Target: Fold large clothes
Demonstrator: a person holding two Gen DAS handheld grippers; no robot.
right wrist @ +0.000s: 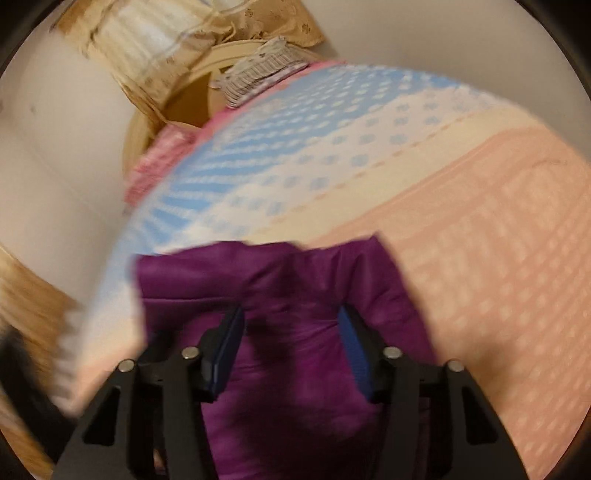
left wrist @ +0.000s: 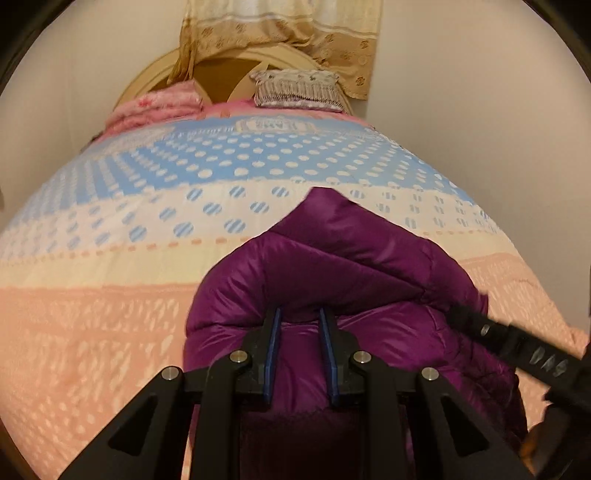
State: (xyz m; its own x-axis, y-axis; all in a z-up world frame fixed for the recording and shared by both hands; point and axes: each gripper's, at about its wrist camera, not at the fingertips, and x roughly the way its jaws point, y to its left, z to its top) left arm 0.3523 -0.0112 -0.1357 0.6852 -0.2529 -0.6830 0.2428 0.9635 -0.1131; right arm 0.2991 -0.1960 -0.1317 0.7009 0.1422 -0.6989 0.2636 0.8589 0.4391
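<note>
Fingers of the left gripper (left wrist: pixel 301 317) stand close together, their blue pads (left wrist: pixel 274 354) pinching a puffy fold of the purple down jacket (left wrist: pixel 332 258); fabric bulges up between and around both pads, so the grip is firmly clamped on it. Over at four o'clock in that same view, the black body of the right gripper (left wrist: pixel 517 350) reaches in against the jacket's right-hand side.

From the right wrist camera the picture is smeared, but the right gripper (right wrist: pixel 291 325) shows its fingers set wide apart, one blue pad (right wrist: pixel 229 350) at nine o'clock of the jacket's middle and the other at three o'clock. The purple jacket (right wrist: pixel 280 288) fills the gap between them; whether either pad actually touches the cloth I cannot tell through the blur, though they look parted and not closed on it.

The jacket lies bunched on the bed's quilt (left wrist: pixel 110 314), at the near end, on the peach-patterned band. Beyond it, toward twelve o'clock, the quilt turns cream and then blue with pale dots. At the far end sit a pink folded blanket (left wrist: pixel 159 105) at eleven o'clock and a grey-patterned pillow (left wrist: pixel 297 88) at twelve, both against a cream headboard (left wrist: pixel 147 79). A beige flowered curtain (left wrist: pixel 280 29) hangs above.
</note>
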